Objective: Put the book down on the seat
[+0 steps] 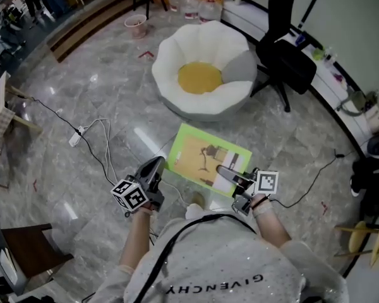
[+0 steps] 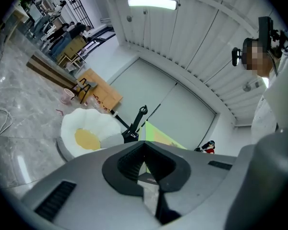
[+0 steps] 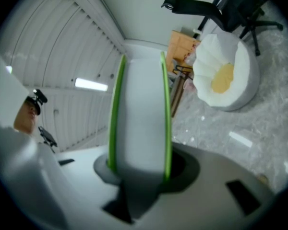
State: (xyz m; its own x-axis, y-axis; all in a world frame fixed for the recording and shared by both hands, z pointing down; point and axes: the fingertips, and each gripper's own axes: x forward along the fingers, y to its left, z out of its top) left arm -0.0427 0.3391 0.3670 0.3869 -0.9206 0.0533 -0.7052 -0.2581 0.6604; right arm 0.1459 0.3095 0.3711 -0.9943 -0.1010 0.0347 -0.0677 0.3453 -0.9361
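A thick book [image 1: 205, 158] with a green cover is carried level above the marble floor, short of the seat. The seat [image 1: 202, 74] is a white flower-shaped floor cushion with a yellow middle, farther ahead. My left gripper [image 1: 156, 169] grips the book's near left corner; my right gripper [image 1: 230, 177] grips its near right edge. In the right gripper view the white page block of the book [image 3: 139, 119] fills the right gripper [image 3: 139, 176]. In the left gripper view the left gripper [image 2: 145, 169] is shut on the book [image 2: 161, 135], with the seat [image 2: 89, 128] beyond.
A black office chair [image 1: 284, 49] stands right of the seat, and a grey pillow [image 1: 240, 68] leans on the seat's right side. A cable with a power strip [image 1: 76, 136] trails over the floor at left. Water bottles [image 1: 189, 5] and a pink pot [image 1: 136, 24] stand behind.
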